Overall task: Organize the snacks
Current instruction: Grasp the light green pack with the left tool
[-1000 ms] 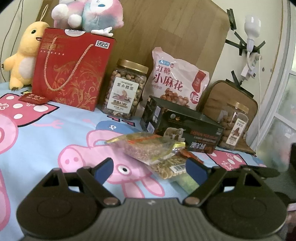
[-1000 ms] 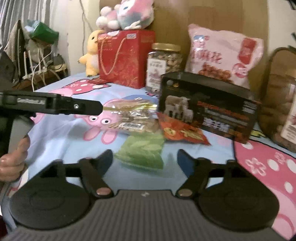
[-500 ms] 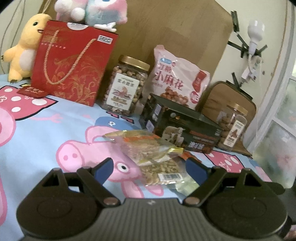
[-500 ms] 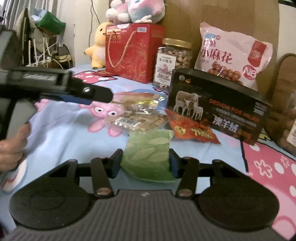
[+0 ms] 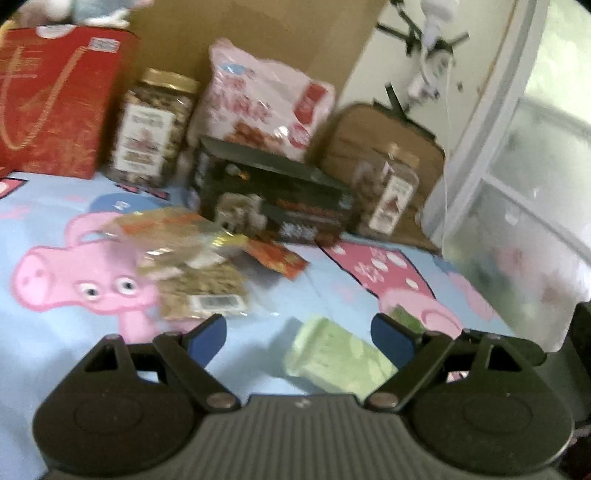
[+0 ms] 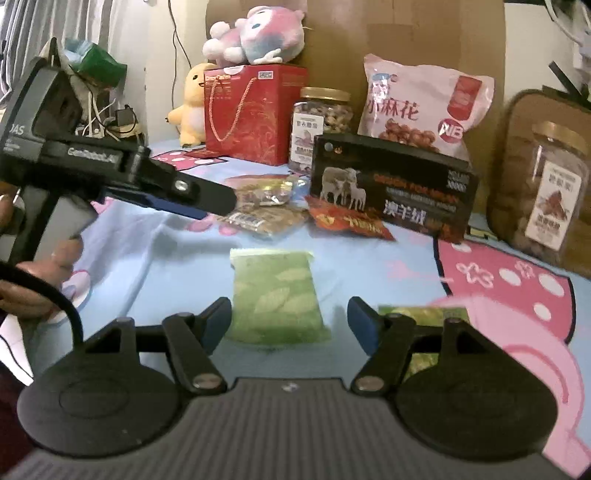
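A light green leaf-patterned snack pack [image 6: 279,295] lies flat on the blue cartoon-pig sheet, just ahead of my right gripper [image 6: 290,325], which is open and empty. It also shows in the left wrist view [image 5: 338,356], between the blue pads of my open, empty left gripper [image 5: 299,338]. Two clear nut packs [image 6: 264,212] [image 5: 195,266] and a red-orange packet [image 6: 349,221] [image 5: 277,256] lie beyond it. A second green pack [image 6: 424,332] lies under the right finger. The left gripper's body [image 6: 122,177] shows in the right wrist view.
At the back stand a red gift bag [image 6: 255,114], a nut jar [image 6: 323,122], a pink snack bag [image 6: 424,107], a black box [image 6: 391,186] and a second jar [image 6: 557,199]. Plush toys [image 6: 255,33] sit on the bag. A window [image 5: 535,166] is at right.
My right gripper opened from around the green pack and drew back; the pack now lies flat on the sheet. My left gripper swung right and down over the green pack.
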Tool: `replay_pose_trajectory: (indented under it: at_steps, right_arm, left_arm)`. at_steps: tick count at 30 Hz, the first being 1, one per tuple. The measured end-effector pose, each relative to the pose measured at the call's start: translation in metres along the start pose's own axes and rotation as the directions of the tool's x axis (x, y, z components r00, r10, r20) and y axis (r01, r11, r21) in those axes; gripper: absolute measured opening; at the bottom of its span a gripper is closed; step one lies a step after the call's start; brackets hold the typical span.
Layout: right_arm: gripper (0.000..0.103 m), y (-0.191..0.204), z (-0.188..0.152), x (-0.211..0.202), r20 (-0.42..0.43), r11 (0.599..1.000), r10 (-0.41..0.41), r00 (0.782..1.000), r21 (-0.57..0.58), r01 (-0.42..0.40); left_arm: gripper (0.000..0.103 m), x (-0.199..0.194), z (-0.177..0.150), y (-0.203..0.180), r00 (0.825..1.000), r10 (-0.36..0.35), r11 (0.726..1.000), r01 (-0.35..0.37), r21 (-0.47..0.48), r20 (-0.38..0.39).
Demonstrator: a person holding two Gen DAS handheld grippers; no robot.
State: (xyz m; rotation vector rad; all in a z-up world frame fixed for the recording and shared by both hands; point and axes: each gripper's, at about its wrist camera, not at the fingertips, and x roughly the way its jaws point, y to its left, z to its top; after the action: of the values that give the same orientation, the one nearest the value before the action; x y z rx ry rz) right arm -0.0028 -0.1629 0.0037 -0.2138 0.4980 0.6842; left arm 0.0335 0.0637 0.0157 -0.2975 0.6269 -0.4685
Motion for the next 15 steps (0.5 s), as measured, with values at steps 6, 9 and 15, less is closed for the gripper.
replay_pose_trajectory:
  at_steps: [6,9,15]
  right_arm:
    - [0.069,0.005,-0.007,0.009,-0.027,1.0,0.001,1.0,-0.023,-0.001]
    - [0.053,0.004,-0.009,0.005,-0.015,1.0,0.023,1.0,-0.02,-0.023]
    - [0.051,-0.001,0.005,-0.006,0.086,0.999,-0.019,0.996,-0.03,0.021]
  left_arm:
    - [0.062,0.024,-0.009,-0.021,0.996,0.024,0.997,-0.018,0.076,-0.083]
    - [0.055,0.026,-0.009,-0.027,0.991,-0.047,0.996,0.055,0.064,-0.122]
    - [0.055,0.019,0.028,-0.044,0.999,-0.039,0.988,0.044,0.145,-0.035]
